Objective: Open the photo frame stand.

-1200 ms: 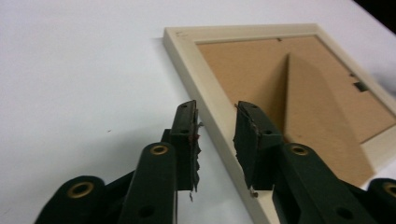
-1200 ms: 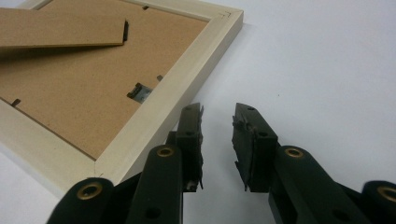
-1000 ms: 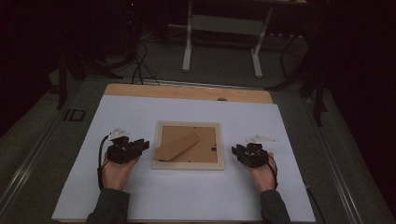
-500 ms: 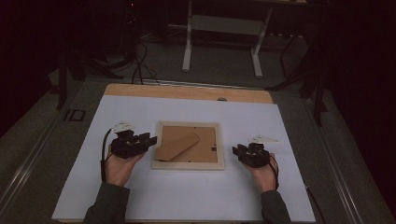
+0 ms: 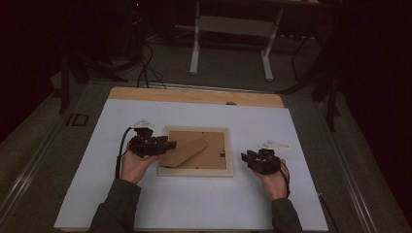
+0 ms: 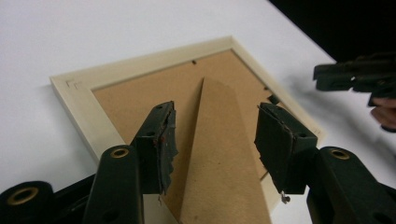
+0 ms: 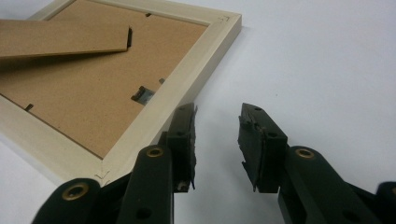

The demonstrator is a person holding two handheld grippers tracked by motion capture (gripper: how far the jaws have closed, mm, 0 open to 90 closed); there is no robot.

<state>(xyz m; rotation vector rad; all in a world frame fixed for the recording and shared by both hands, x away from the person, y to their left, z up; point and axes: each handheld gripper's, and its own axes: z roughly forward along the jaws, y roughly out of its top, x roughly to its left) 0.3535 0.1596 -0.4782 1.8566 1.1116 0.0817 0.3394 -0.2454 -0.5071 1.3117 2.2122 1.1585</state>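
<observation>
Left tool (image 5: pixel 167 144) and right tool (image 5: pixel 245 157): black bodies, each with two black jaws carrying worn, ragged-edged pads and brass-coloured rivets at the pivots. A pale grey three-cornered plate tops each; a black cable trails from each. The person wears dark grey-green sleeves (image 5: pixel 115 206).

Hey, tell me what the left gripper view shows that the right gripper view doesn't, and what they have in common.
Left gripper view alone: the left gripper, jaws apart after just opening, straddling the cardboard stand without pressing on it, with the right gripper farther off past the frame.

Right gripper view alone: the right gripper's own open jaws over the white table cover, nothing between them, just off the frame's edge; a small metal hanger clip on the backing.

Both: the pale wooden picture frame lying face down, its brown backing board, and the stand.
</observation>
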